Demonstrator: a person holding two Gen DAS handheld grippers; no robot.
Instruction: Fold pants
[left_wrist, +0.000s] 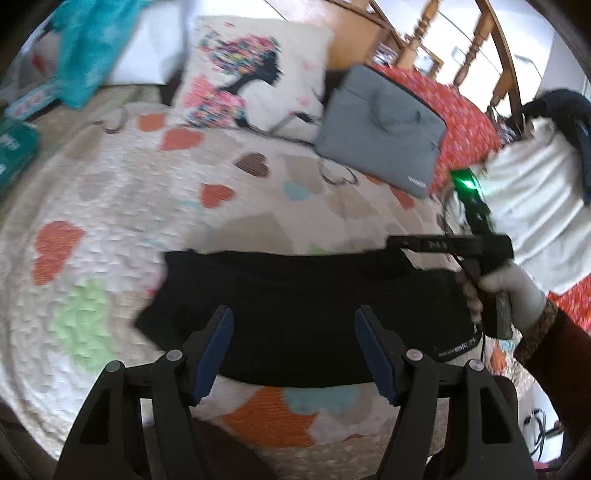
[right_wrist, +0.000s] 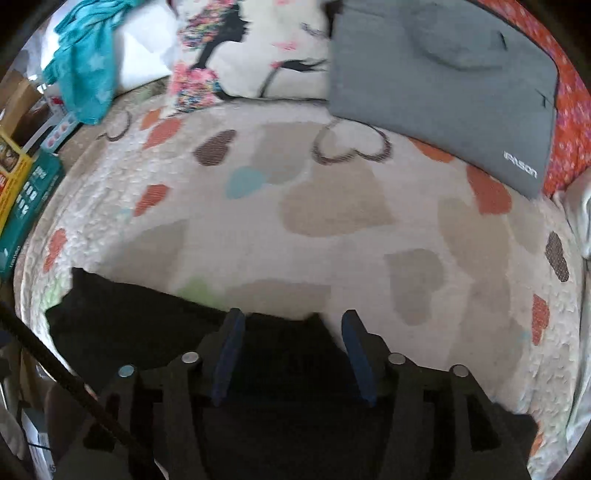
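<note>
- Two tongs hang over black pants (left_wrist: 295, 314) lying folded flat on a heart-print bedspread (left_wrist: 147, 192).
- Left tongs (left_wrist: 294, 325) stand with blue pads wide apart above the pants, gripping nothing; the garment fills the gap between them at 12 o'clock.
- Right tongs (right_wrist: 291, 328), seen from their own camera, are likewise apart; the pants' right-hand corner (right_wrist: 314, 317) lies between the pads, though whether the pads touch the cloth cannot be told.
- From the left view the right tongs (left_wrist: 399, 243) reach in from 3 o'clock along the pants' far edge, held by a gloved hand (left_wrist: 513, 295); a green light (left_wrist: 468, 182) glows on the device.
- Beyond the pants, at 12 o'clock, a pillow (left_wrist: 255, 74) printed with a woman's flowered profile leans at the head of the bed.
- At 1 o'clock a grey laptop sleeve (left_wrist: 384, 125) rests against a red patterned cloth (left_wrist: 465, 122).
- Teal cloth (left_wrist: 92, 44) is heaped at 10 o'clock; boxes (right_wrist: 22, 184) stand at the bed's left edge.
- Both views are motion-blurred.
</note>
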